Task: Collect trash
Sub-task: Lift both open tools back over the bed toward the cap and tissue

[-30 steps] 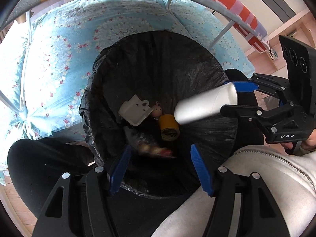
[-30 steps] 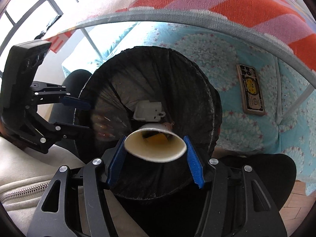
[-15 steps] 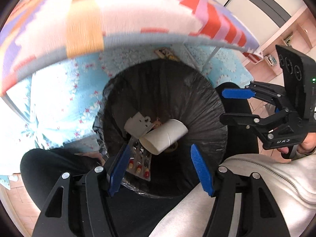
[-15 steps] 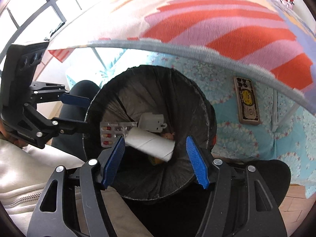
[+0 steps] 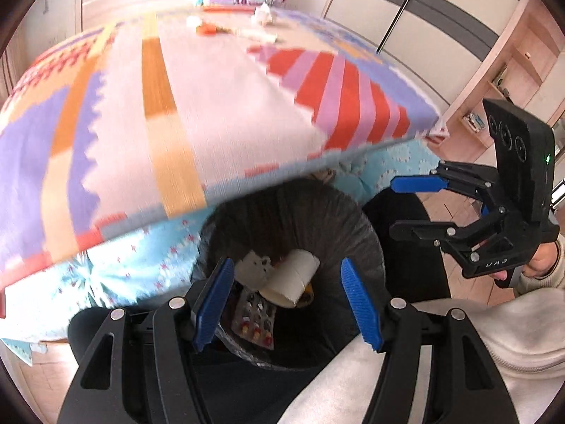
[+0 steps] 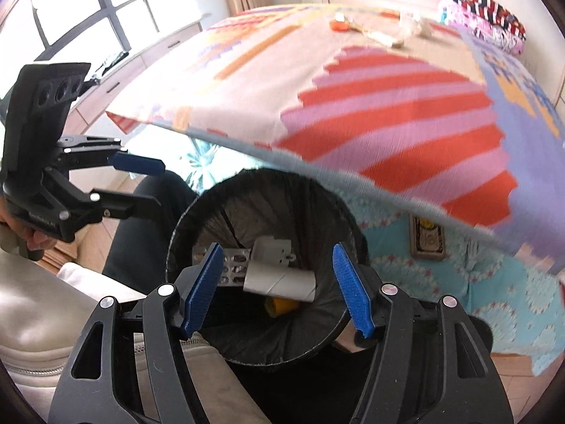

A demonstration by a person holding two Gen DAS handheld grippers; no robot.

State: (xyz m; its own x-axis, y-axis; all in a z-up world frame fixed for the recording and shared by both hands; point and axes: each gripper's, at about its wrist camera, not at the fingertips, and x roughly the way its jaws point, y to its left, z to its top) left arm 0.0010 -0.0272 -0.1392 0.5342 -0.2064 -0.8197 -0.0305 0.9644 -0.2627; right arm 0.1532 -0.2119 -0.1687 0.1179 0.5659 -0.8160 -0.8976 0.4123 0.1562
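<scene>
So at this point I had both grippers hanging over the black-lined trash bin (image 5: 367, 233), and both were spread wide with nothing in them: my left gripper (image 5: 287, 304) and my right gripper (image 6: 277, 288) each framed the bin's opening between their blue pads. The cardboard tube (image 6: 280, 281) was lying on its side down in the bin, resting against a white plastic piece (image 6: 272, 249), with a blister pack of pills (image 5: 256, 321) just beside it and something yellow (image 6: 280, 306) poking out underneath. A few more scraps (image 6: 383, 37) were sitting way over at the far end of the striped bedspread (image 5: 219, 106), well apart from the bin.
</scene>
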